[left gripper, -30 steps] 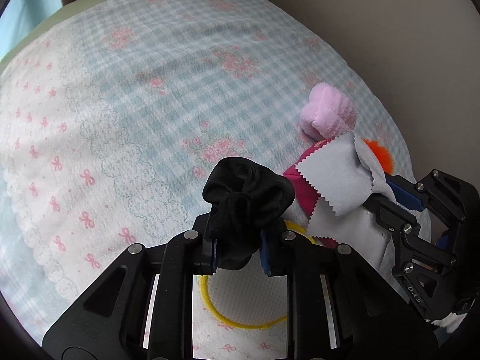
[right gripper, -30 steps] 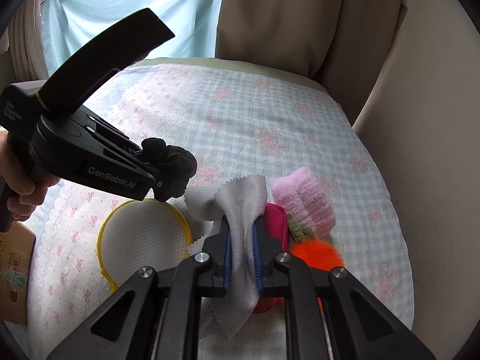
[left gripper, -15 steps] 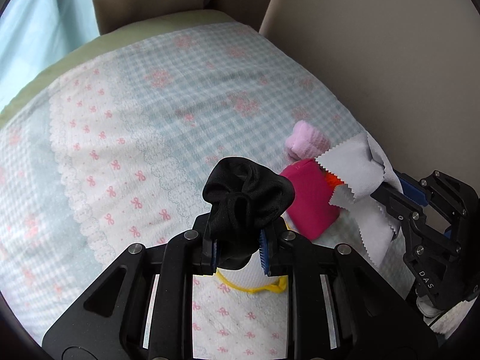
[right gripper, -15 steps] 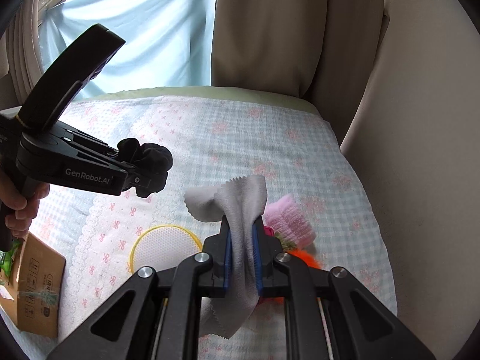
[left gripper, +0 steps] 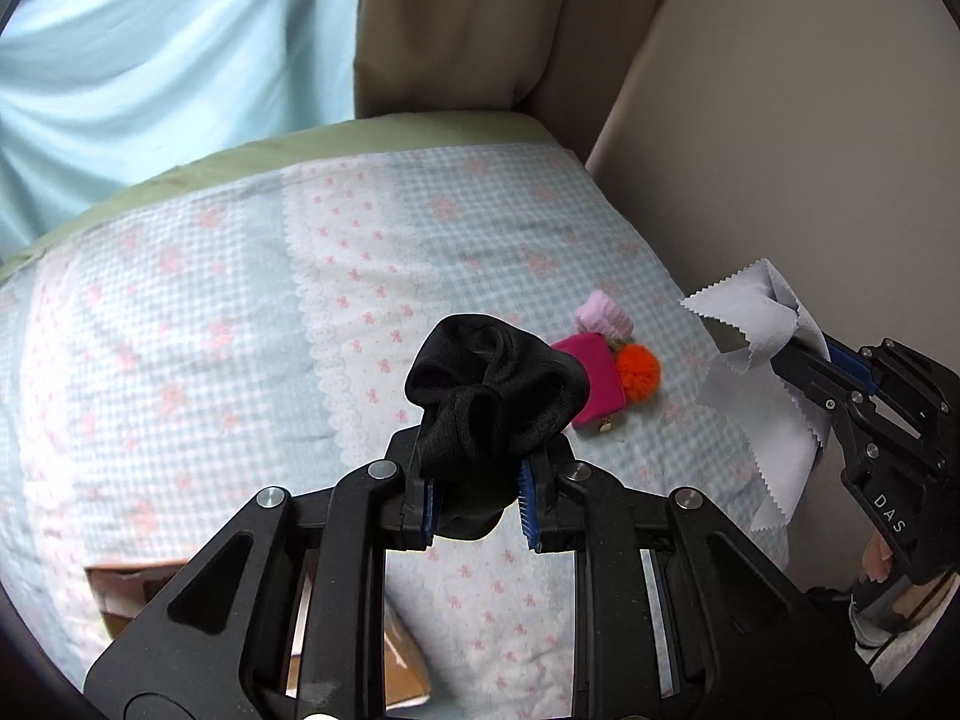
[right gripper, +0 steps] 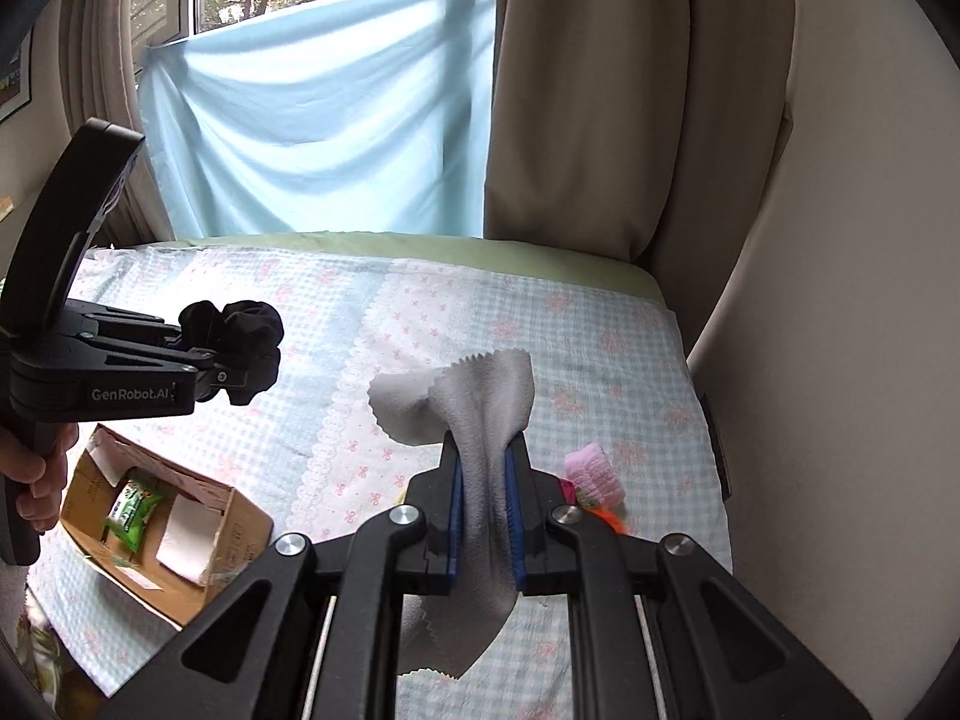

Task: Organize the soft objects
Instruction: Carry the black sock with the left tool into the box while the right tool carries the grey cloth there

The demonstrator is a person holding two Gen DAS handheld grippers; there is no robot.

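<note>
My left gripper is shut on a bunched black scrunchie and holds it high above the bed. From the right wrist view the same gripper hangs at the left with the scrunchie at its tips. A grey zigzag-edged cloth is pinched in my right gripper, draping above and below the pads. That gripper and its cloth show at the right of the left wrist view. On the bed lie a magenta pouch, an orange pompom and a pale pink fuzzy piece.
The bed wears a blue-checked cover with pink bows. An open cardboard box with a green packet sits at its near left corner. A beige wall runs along the right; curtains hang behind. A hand grips the left handle.
Both grippers have risen well above the bed, each keeping its item. The pouch, pompom and pink piece now look small below, and the cardboard box has come into view.
</note>
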